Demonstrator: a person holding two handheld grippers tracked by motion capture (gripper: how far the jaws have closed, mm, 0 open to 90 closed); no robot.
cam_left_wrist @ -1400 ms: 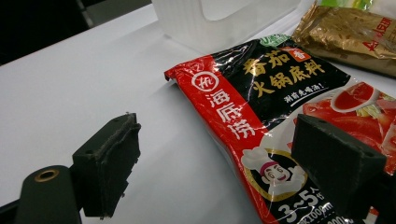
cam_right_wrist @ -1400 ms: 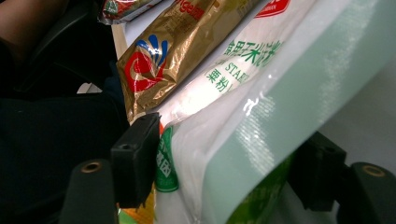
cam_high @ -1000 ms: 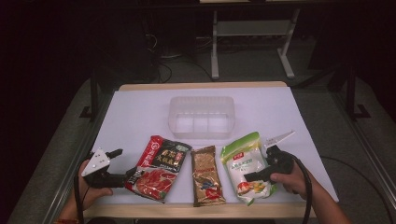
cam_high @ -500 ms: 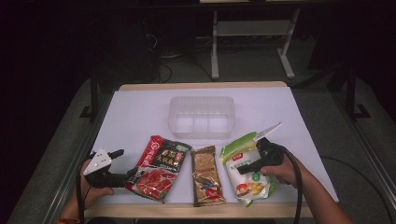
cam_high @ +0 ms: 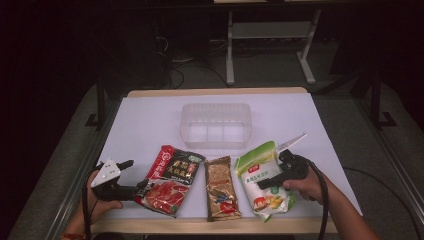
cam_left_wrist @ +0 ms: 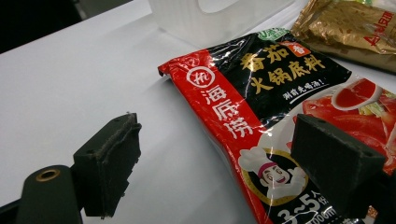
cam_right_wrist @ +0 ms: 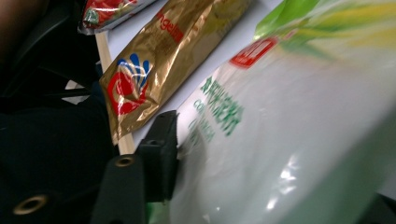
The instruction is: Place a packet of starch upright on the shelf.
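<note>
High view, scene: a white table (cam_high: 150, 120) bears three snack pouches in a row near the person's edge and a clear plastic compartment tray (cam_high: 216, 125) beyond them.
High view, right gripper (cam_high: 270, 179): it lies across the green-and-white glossy plastic pouch (cam_high: 262, 180), which sits between the jaws at the pouch's right edge. The jaws have just been closing on it.
High view, left gripper (cam_high: 141, 186): its tips sit at the left edge of the red-and-black glossy foil pouch (cam_high: 172, 178); a gold foil packet (cam_high: 221, 187) lies beyond, between the two pouches.
Left gripper view: the jaws stand released and wide apart. The red-and-black pouch (cam_left_wrist: 289, 121) lies flat on the table, its edge between the jaws and under the right-hand one, untouched.
Right gripper view: the left-hand jaw pad presses against the side of the green-and-white pouch (cam_right_wrist: 289, 140), which bulges past it; the other jaw is hidden behind the pouch. It reads as a grasp on the pouch. The gold packet (cam_right_wrist: 173, 56) lies off to the left of the jaws.
Handling, judged: the green-and-white pouch looks soft, light and slippery, and its loose filling will likely sag.
Where to hold, judged: across a side seam near the middle, pinched firmly.
</note>
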